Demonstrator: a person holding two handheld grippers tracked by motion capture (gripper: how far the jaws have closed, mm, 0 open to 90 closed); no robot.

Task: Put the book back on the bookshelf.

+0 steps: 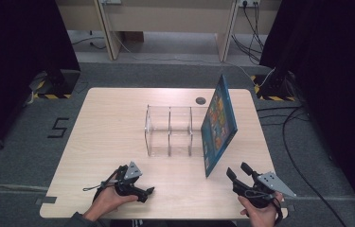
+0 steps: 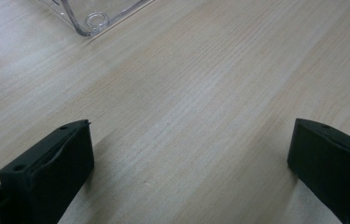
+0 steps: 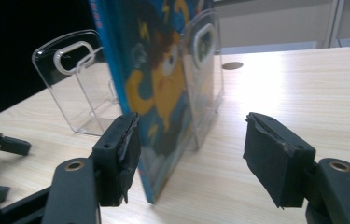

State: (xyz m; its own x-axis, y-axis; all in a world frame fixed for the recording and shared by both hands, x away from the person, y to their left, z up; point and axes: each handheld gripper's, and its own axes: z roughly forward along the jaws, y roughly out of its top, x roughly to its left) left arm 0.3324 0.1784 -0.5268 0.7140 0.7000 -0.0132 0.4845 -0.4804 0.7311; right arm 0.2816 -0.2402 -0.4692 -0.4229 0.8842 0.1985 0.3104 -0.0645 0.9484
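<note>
Clear acrylic makes up the divided rack at the middle of the pale wooden table, and it serves as the landmark for everything else. From the high view, a blue picture book stands on its lower edge at the rack's right end, tilted so that it leans on the rack's outer wall; it looks propped there rather than slotted into a compartment. Near the rack's front, towards the person, the left tongs lie low over the table in the left hand, well apart from the rack. The right tongs sit in front of the rack's right end, just beside the book's near corner and aimed at it.

Seen from the left gripper view, the left tongs are spread wide with nothing between them but bare wood; a rounded corner of the rack shows beyond them.

Seen from the right gripper view, the right tongs gape wide and grip nothing. The book's near edge stands between their jaws, closer to the left one, which suggests a line-up to pinch it. The rack's handled dividers rise behind it.
</note>
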